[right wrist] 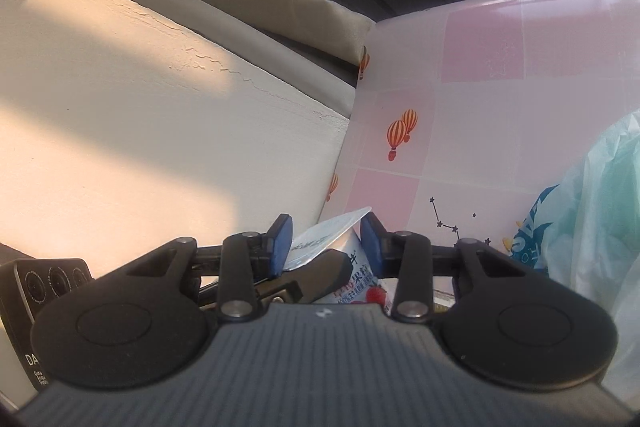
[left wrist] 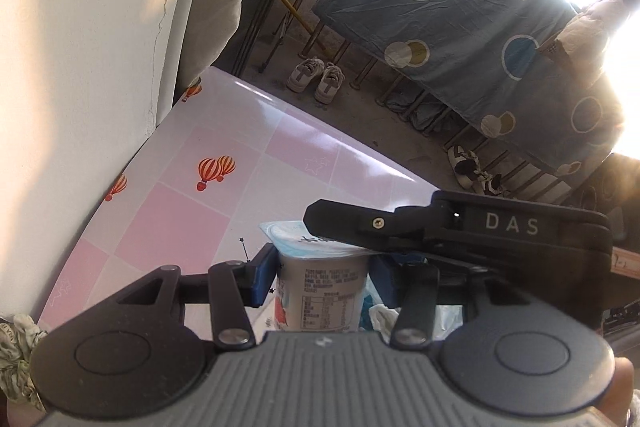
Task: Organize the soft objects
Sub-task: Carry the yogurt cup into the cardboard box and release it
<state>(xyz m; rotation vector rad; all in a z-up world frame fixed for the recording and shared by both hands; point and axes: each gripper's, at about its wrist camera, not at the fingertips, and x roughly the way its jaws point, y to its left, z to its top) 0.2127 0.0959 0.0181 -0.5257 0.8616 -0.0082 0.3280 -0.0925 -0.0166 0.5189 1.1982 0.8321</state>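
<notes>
left wrist view: task looks early. the white plastic yogurt cup with a pale blue foil lid stands upright between the blue pads of the left gripper, over the near part of the pink-and-white checked desk with balloon prints. jaws about half apart and clamped on the cup's sides, just under the lid rim. one black finger of the right gripper reaches in from the right and lies across the lid. a crumpled patterned cloth sits at the desk's near left corner, untouched, so i judge it still to be sorted. a bit of thin plastic bag shows behind the cup.

right wrist view: the same cup sits tilted between the right gripper's blue pads; its lid corner pokes up. jaws fairly narrow; the pads seem to press the cup's top and lid, though the left gripper's black finger crossing below hides part of the contact. a pale green translucent plastic bag lies bunched at the desk's right edge, not handled. no bin or tidy pile shows, so nearly all is left.
</notes>
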